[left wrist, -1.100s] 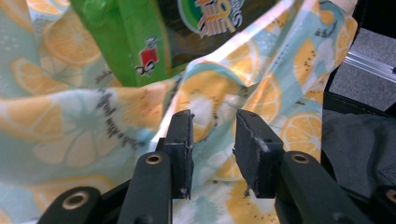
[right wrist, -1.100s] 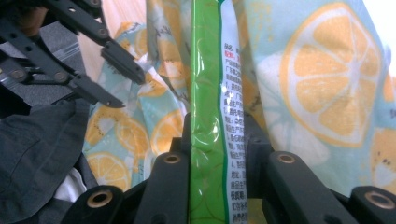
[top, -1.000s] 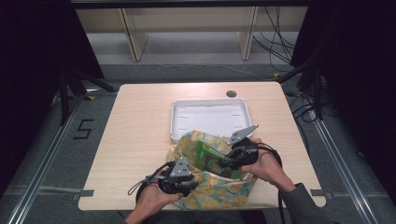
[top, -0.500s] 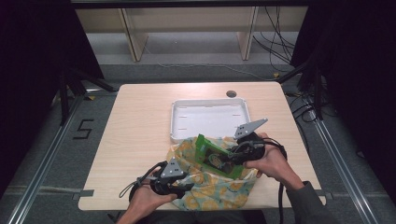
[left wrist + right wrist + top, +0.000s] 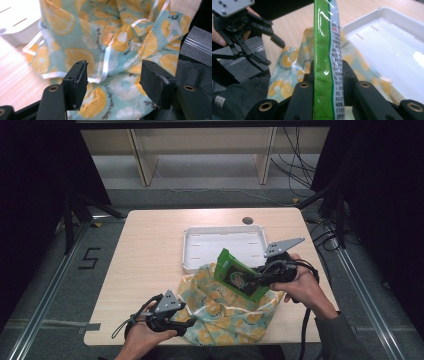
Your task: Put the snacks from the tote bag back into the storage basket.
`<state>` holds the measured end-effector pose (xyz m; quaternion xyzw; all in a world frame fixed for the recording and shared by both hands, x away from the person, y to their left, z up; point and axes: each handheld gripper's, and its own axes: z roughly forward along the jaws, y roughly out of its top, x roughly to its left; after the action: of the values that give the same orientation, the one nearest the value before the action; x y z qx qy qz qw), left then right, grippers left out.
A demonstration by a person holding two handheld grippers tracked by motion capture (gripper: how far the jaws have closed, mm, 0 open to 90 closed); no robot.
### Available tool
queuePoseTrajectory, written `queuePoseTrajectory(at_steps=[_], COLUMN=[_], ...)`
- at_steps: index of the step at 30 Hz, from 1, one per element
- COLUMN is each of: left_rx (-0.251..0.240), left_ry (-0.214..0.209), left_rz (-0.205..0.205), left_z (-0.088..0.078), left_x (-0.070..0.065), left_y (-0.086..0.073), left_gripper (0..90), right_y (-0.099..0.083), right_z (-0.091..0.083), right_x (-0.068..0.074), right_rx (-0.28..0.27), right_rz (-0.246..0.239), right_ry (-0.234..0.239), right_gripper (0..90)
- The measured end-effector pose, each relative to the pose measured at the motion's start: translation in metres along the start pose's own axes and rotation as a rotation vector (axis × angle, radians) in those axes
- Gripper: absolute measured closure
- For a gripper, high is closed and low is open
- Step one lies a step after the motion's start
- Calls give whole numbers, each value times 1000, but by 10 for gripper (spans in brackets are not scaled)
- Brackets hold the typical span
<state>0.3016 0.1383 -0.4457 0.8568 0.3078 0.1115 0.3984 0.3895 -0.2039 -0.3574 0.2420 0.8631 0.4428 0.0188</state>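
While right tongs (image 5: pixel 252 281) clamp green packet (image 5: pixel 236 274) edge-on, lifted clear above bag (image 5: pixel 225 312), near tray (image 5: pixel 197 251) on bench (image 5: pixel 150 265): likely transfer. Left tongs (image 5: pixel 186 324) just opening, apart, bag cloth loose between, unpressed.

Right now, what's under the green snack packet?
Under the green snack packet, clamped in the right gripper, lies the fruit-print bag, with the white tray beyond. The bag's inside is covered by its folds.

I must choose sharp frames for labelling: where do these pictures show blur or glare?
Left gripper view: bag soft, tray overexposed. Right gripper view: glare on green packet, tray blurred. High view: sharp, dark surroundings.
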Motion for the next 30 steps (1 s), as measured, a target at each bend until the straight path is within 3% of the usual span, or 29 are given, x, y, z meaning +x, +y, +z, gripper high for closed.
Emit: queuePoseTrajectory(at_steps=[3,4,5,6,7,9,10,15,16,17,18,19,20,21,22,23,26,27,28,30], left_rx=[-7,7,5,9,14,18,16,21,29,19,31,24,22,24,25,29,28,24,32,36], left_ry=[11,33,28,34,37,39,40,54,66,60,59,64,69,73,81,75,79,79,84,85], left_rz=[-38,-9,-29,-10,-32,-12,-37,-25,-35,-49,-21,-54,-36,-56,-53,-34,-40,-59,-31,-25], left_z=[-2,-4,-5,-6,-6,-8,-7,-11,-12,-11,-13,-13,-13,-14,-14,-15,-16,-16,-17,-19], left_x=[2,4,4,5,5,6,5,9,10,9,12,11,12,11,12,13,14,13,15,16], left_y=[-4,-5,-7,-8,-10,-11,-13,-16,-17,-18,-18,-19,-20,-20,-21,-21,-22,-23,-22,-23], left_gripper=[359,355,355,352,349,343,339,329,324,321,321,320,318,317,316,316,314,313,312,310], right_y=[3,3,4,5,6,7,8,9,9,9,9,9,9,9,8,8,8,7,7,7], right_z=[-8,-10,-13,-15,-17,-19,-21,-24,-25,-24,-26,-26,-26,-27,-26,-27,-26,-26,-25,-25], right_x=[-2,-3,-3,-4,-4,-6,-8,-17,-18,-22,-24,-27,-30,-33,-37,-40,-47,-52,-52,-56], right_rx=[-22,-37,-45,-54,-51,-68,-66,-81,-87,-103,-94,-98,-101,-98,-113,-104,-112,-116,-122,-109], right_rz=[12,19,22,21,21,16,17,28,56,45,50,64,75,86,74,101,125,97,133,151], right_ry=[-7,-2,-2,-6,-20,-28,-36,-64,-74,-78,-90,-91,-95,-99,-113,-115,-126,-152,-144,-156], right_gripper=[767,768,768,768,768,768,768,768,768,768,768,768,768,768,768,768,768,768,768,768])
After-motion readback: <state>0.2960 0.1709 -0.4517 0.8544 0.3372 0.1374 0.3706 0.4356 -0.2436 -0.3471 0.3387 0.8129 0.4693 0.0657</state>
